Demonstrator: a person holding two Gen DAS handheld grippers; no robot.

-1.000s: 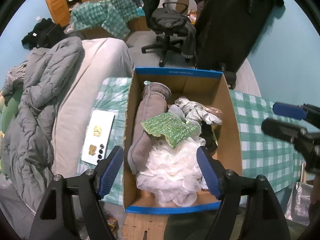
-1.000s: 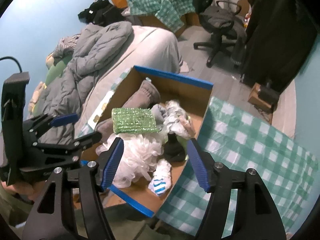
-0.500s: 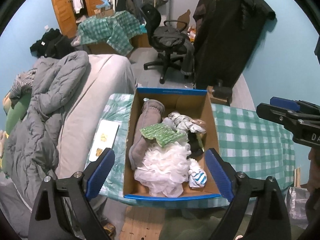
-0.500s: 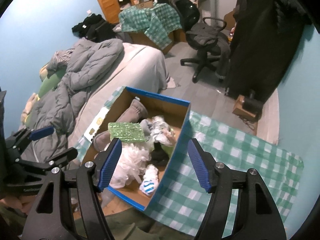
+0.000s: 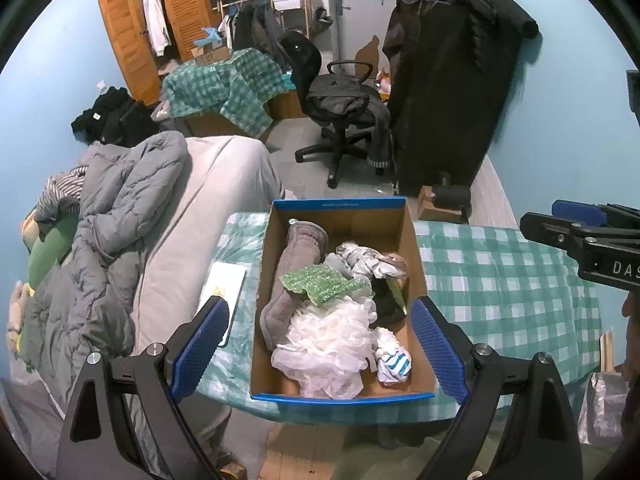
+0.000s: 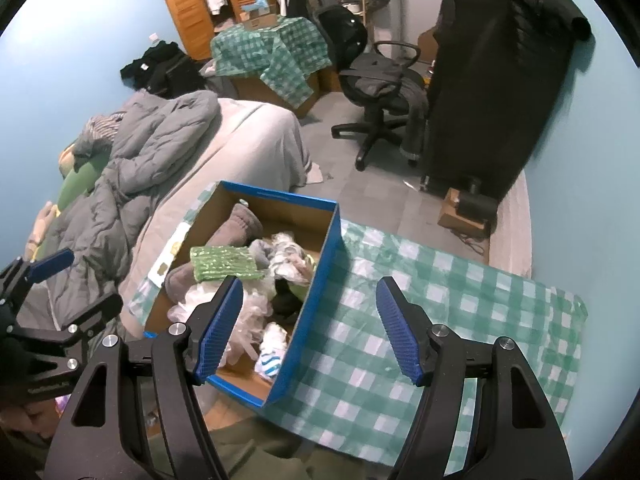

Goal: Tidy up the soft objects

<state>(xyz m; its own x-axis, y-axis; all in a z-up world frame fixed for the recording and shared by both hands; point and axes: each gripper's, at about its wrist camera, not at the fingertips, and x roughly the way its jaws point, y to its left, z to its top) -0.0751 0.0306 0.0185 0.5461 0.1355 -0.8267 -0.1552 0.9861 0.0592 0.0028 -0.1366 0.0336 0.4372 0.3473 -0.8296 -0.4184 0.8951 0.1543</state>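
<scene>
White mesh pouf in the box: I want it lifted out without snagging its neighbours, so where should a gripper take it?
Take the white mesh pouf by its bunched top, coming straight down. It sits heaped near the cardboard box's front wall, its crown exposed; the green scrubber overlaps its far edge, so I'd pinch the nearer half.

Both wrist views look down on the box [image 5: 340, 208].

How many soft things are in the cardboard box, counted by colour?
Grey: 1, the fleece roll
Green: 1, the sparkly scrubber
White: 1, the mesh bath pouf
White with blue stripes: 1, the small sock
Mixed pale: 1, the crumpled bundle
Dark: 1, partly hidden
Total: 6
</scene>
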